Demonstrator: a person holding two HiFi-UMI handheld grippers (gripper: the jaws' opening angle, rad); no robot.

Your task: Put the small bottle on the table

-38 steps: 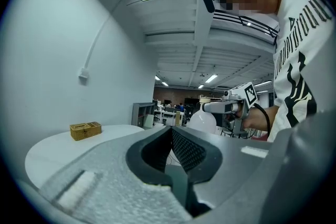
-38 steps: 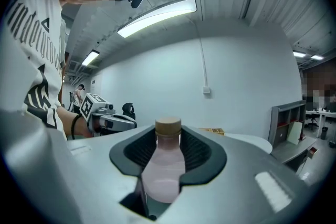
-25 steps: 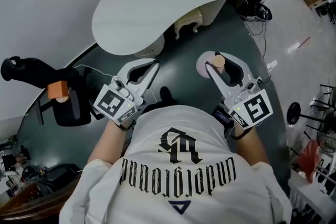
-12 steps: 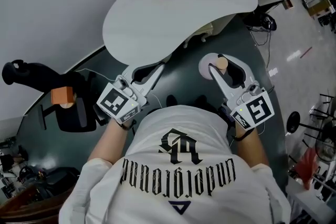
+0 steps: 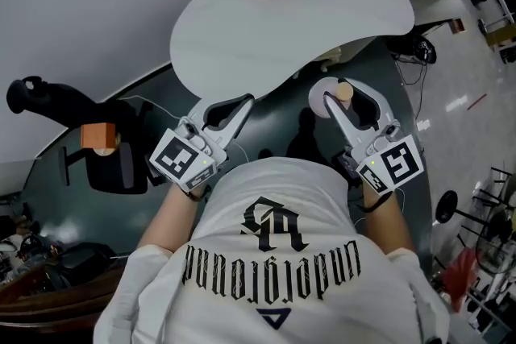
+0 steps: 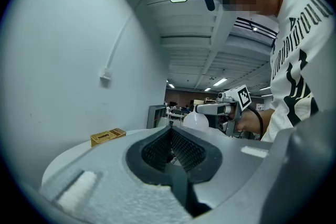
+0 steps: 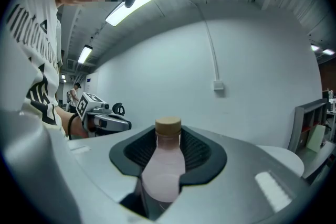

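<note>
One line of black gothic lettering crosses the person's white shirt (image 5: 274, 254), upside down in the head view, and seems to read "Underground". No label can be read on the small bottle (image 7: 164, 173). The right gripper (image 7: 168, 152) pinches its pale body with the jaws fairly wide and the tan cap toward their tips, just off the white table's (image 5: 266, 36) near edge. The left gripper (image 6: 169, 131) has its tips pressed together on nothing.
</note>
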